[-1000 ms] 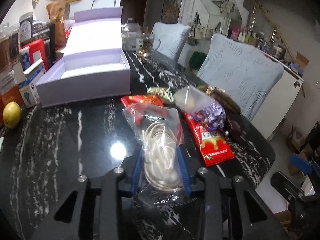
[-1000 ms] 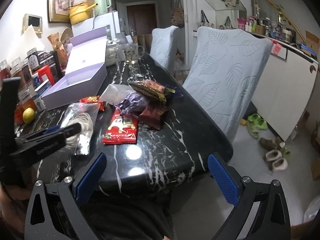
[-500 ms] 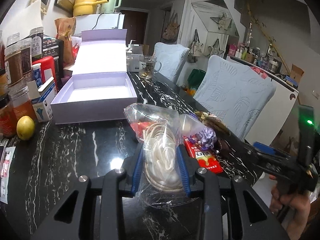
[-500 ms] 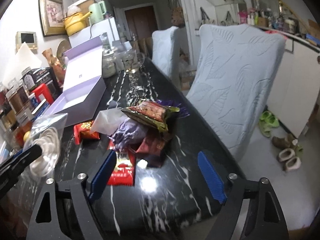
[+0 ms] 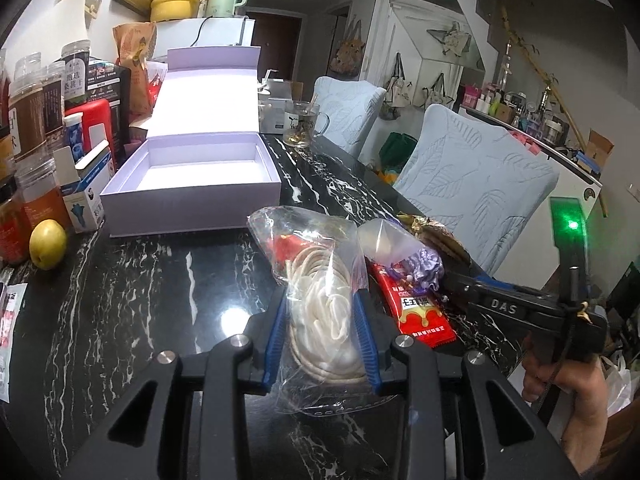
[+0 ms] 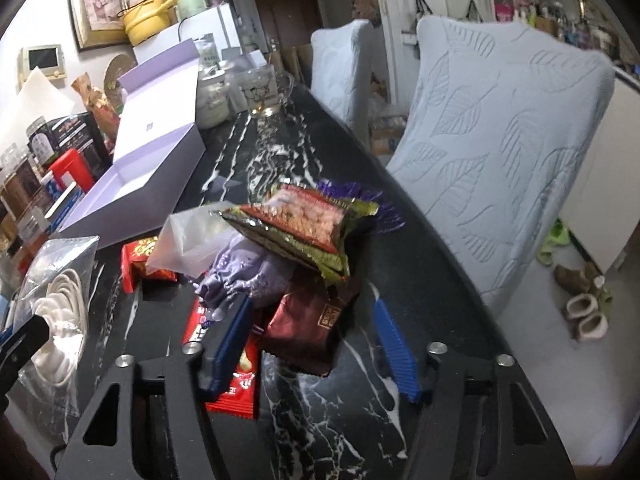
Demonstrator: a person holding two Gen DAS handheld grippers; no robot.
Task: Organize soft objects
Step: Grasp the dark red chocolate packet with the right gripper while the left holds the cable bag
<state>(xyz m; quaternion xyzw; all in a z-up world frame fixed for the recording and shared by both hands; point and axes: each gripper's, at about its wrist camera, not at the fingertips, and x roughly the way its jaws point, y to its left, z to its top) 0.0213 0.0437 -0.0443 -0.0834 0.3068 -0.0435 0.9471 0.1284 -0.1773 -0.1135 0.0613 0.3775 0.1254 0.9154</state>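
Meanwhile, the left gripper (image 5: 323, 330) was clamped on a clear bag (image 5: 316, 304) of coiled white cord, its blue pads pressing the bag's two sides and holding it above the black marble table (image 5: 132, 312). Beyond it stood the open lilac box (image 5: 192, 184), its lid tipped up at the back and its inside bare, with a yellow fruit (image 5: 47, 244) and a row of jars (image 5: 36, 104) to the left of it. Just right of the held bag lay the snack pile: a red packet (image 5: 416, 308) flat on the table and a purple pouch (image 5: 424, 266) partly over it. The right gripper (image 6: 316, 340) had its jaws around that pile; they had just been closing, with a dark maroon packet (image 6: 308, 332) between them. The left pad (image 6: 230, 344) lay against the purple pouch and the red packet, while the right pad (image 6: 396, 352) stood apart from the maroon packet, so the jaws were not yet gripping anything. A green-edged nut packet (image 6: 304, 228) sat tilted on top of the pile, and another small red packet (image 6: 140, 256) lay behind a clear empty bag (image 6: 192, 240). In the left view, a hand (image 5: 568, 392) held the right gripper's handle at the table's edge. Two chairs (image 6: 500, 152) in pale blue leaf-patterned covers stood along the far side.
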